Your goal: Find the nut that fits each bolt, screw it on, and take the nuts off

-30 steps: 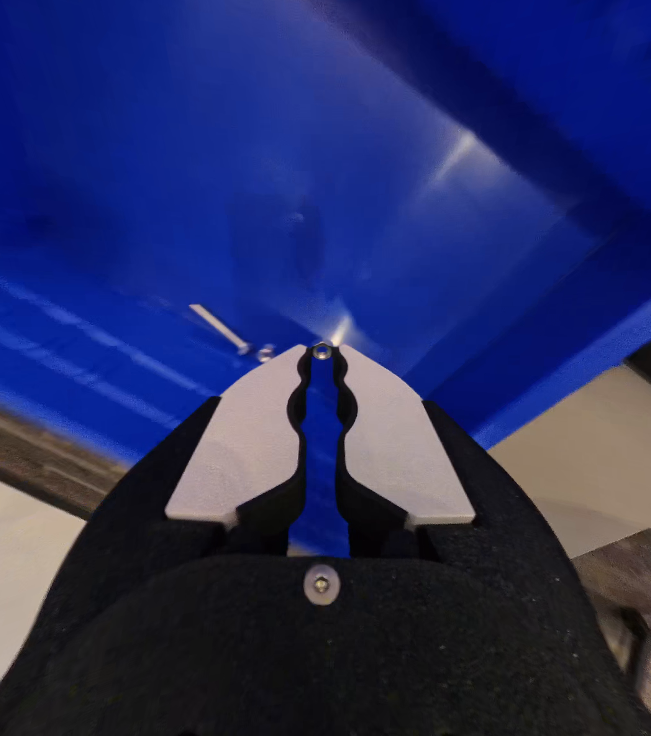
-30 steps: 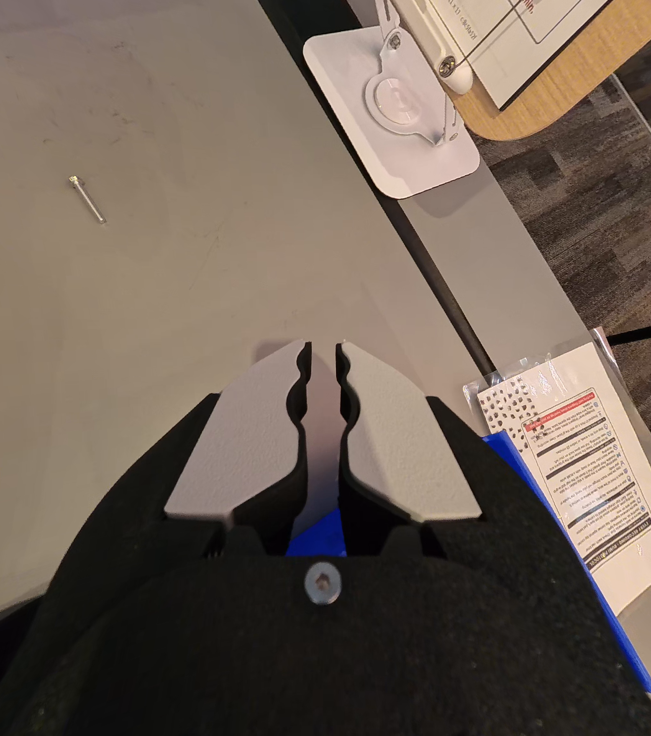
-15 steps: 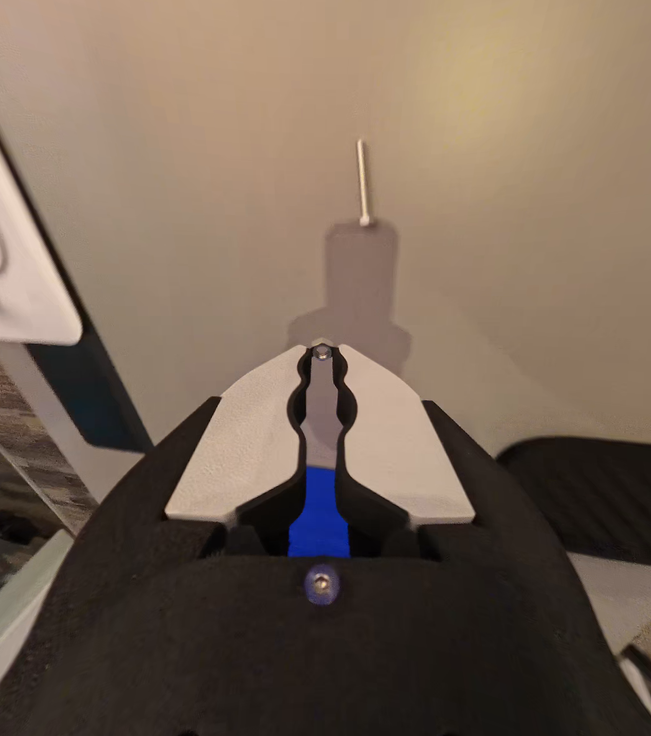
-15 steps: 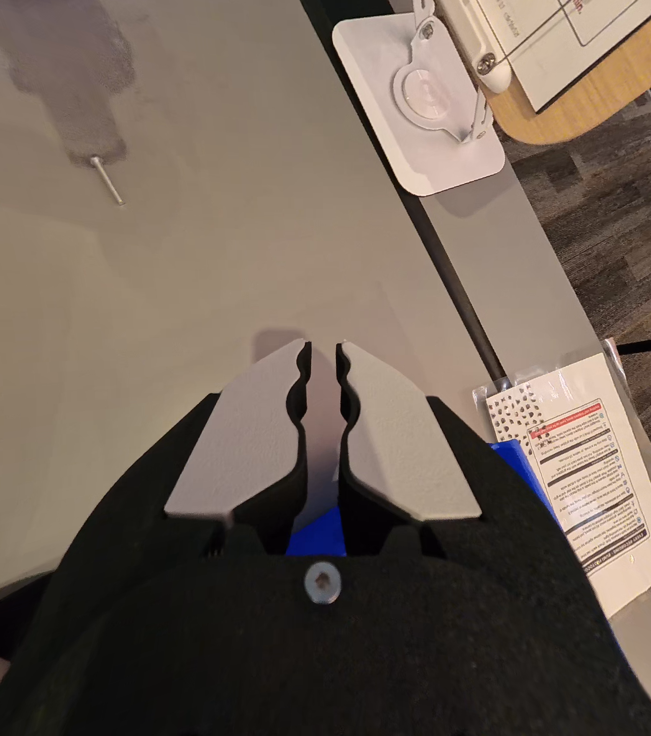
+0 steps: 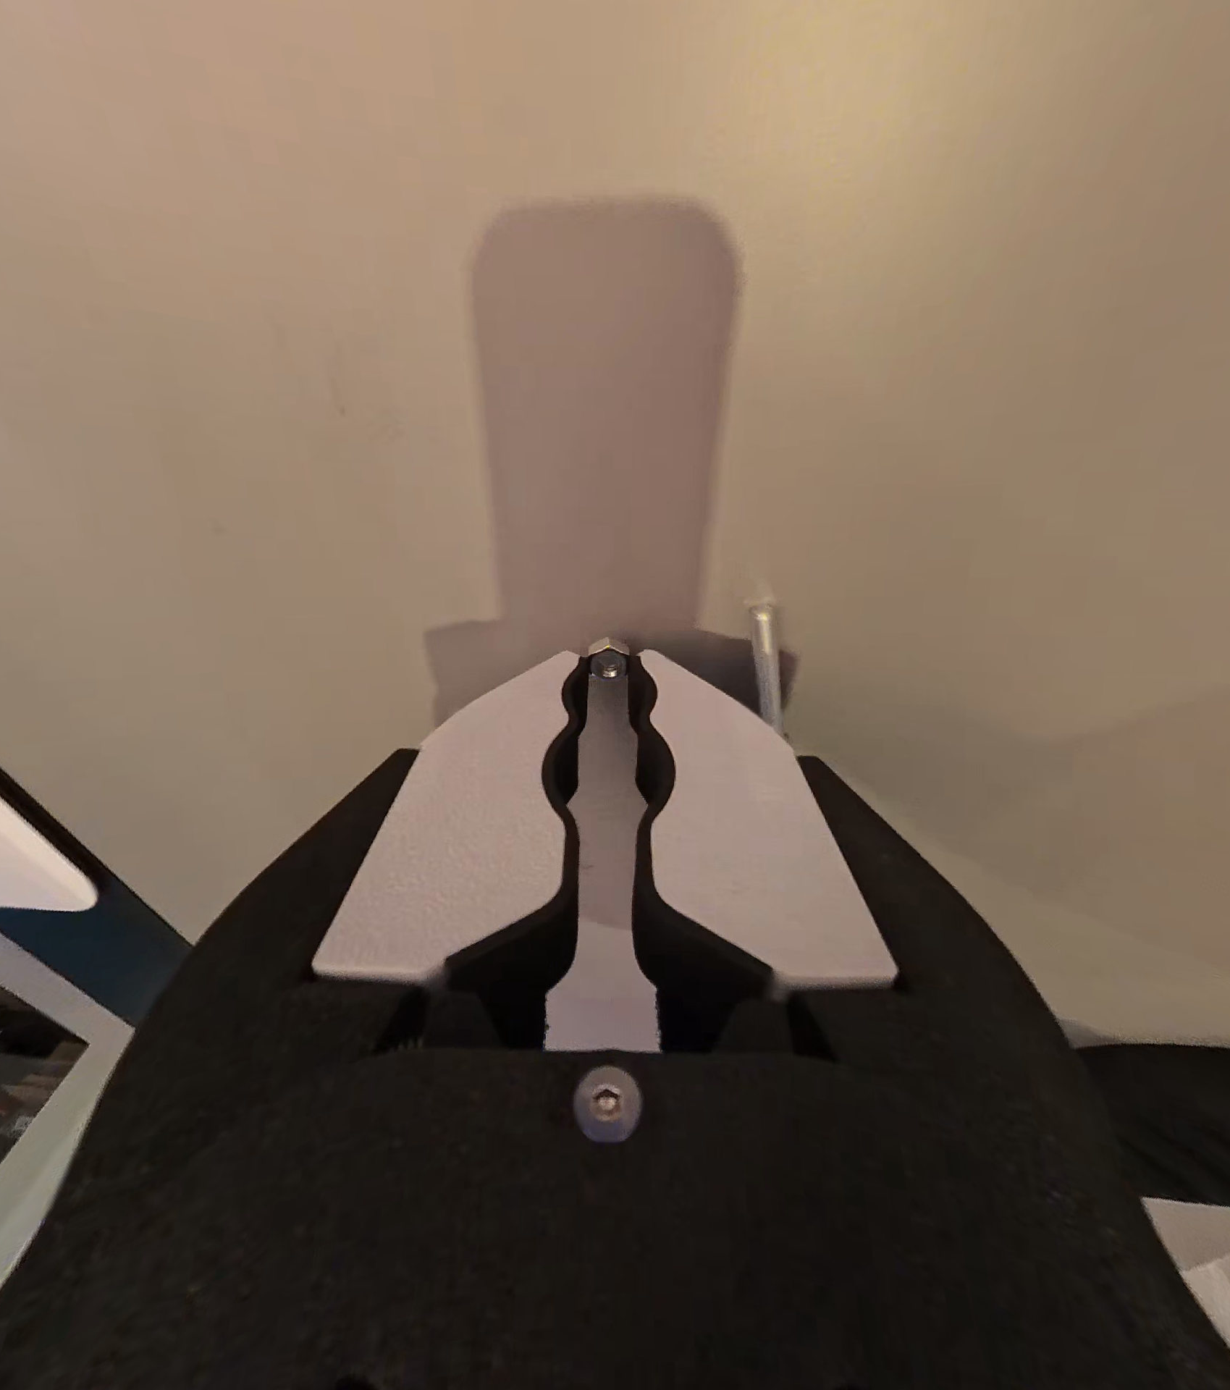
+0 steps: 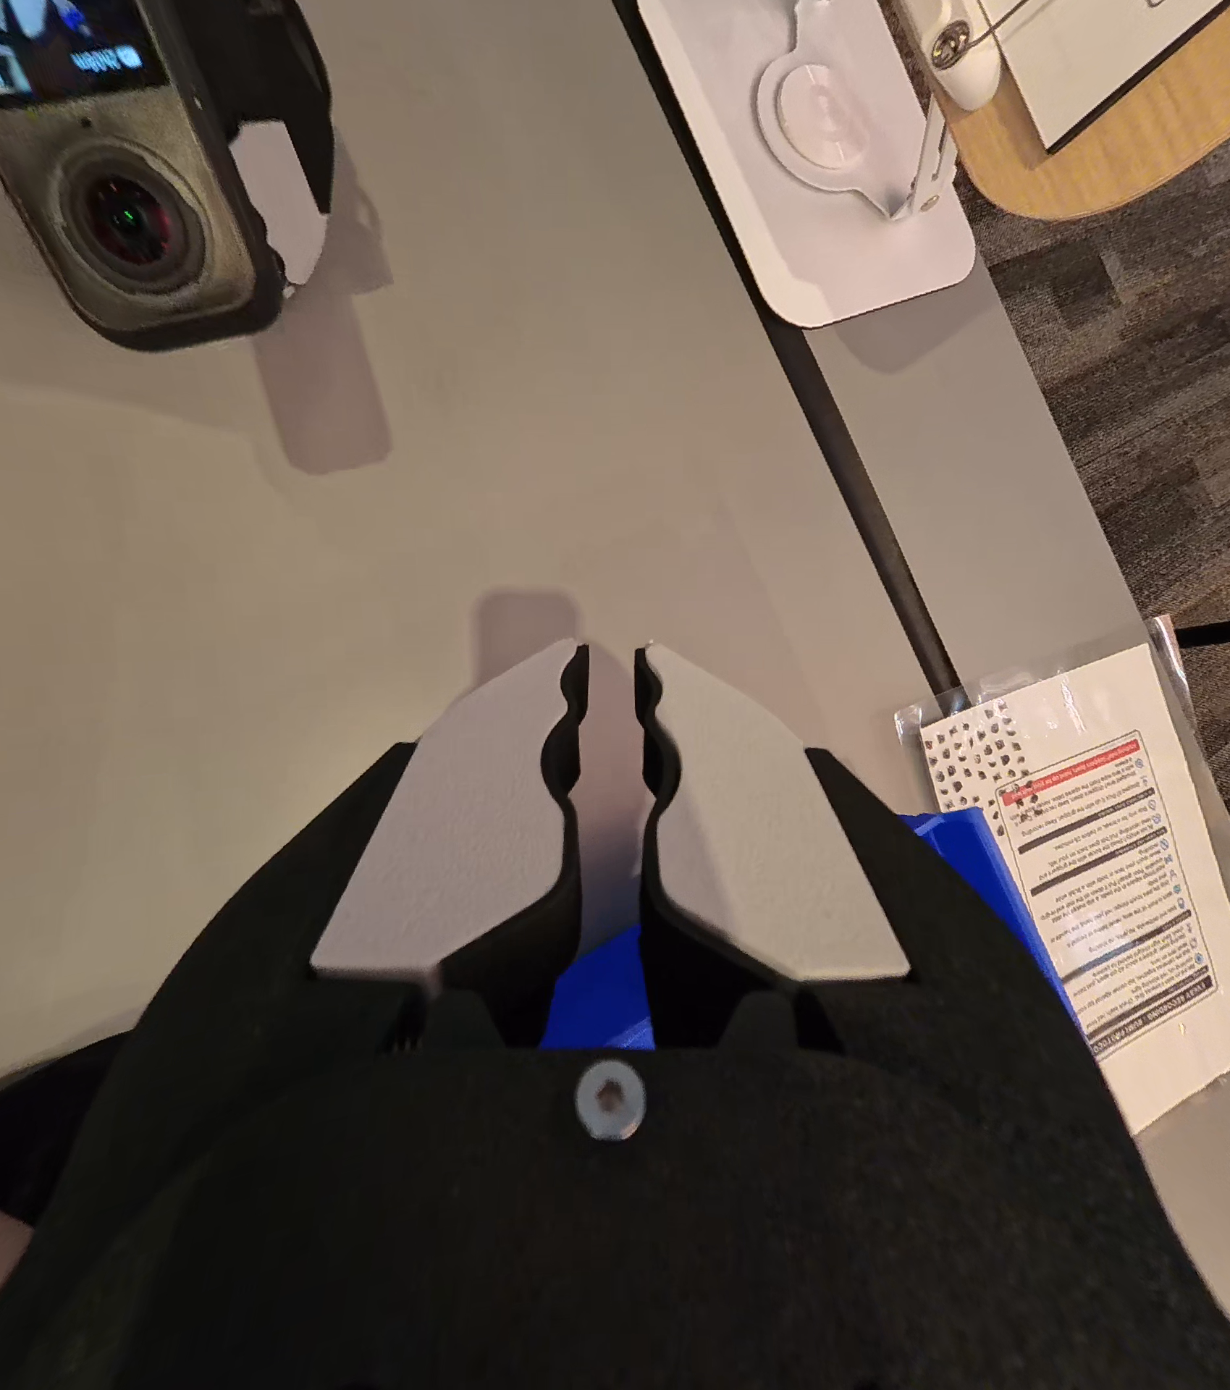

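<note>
My left tongs are clenched on a small silver hex nut, pinched right at the tips, low over the pale counter. At about one o'clock from the nut, just beside my right fingertip, a slim silver bolt lies on the counter, head pointing away from me. My right tongs hold nothing, their tips a narrow gap apart over bare counter. At eleven o'clock from them I see my left tongs' camera. At one o'clock sits a white plastic base; at three o'clock, a bagged printed sheet, with a blue bin corner just beside it.
</note>
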`<state>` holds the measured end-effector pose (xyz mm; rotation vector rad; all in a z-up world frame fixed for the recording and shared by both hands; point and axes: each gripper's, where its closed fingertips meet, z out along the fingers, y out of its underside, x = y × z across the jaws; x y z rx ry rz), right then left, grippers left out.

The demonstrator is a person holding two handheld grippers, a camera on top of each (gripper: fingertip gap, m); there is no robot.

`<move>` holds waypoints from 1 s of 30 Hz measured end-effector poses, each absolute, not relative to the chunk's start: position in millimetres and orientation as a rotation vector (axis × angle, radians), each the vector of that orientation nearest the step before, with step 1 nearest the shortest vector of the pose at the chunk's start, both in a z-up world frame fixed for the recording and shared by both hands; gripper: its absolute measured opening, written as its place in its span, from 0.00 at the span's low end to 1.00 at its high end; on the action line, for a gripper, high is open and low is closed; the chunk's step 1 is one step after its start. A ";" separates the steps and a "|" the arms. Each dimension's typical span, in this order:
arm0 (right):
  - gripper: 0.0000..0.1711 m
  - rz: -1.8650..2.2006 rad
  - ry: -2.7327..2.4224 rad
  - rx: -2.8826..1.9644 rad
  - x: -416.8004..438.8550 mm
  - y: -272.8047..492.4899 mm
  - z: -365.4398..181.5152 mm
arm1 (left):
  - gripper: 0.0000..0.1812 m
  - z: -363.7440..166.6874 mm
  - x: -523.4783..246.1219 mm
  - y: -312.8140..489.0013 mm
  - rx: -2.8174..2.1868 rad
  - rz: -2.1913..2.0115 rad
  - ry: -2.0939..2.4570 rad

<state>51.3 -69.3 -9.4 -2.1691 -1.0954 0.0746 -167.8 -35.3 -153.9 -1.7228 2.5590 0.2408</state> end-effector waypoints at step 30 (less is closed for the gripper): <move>0.07 0.094 -1.143 -2.200 40.7 -64.0 -24.1 | 0.12 -136.2 -207.7 -62.2 -1.843 -0.330 2.087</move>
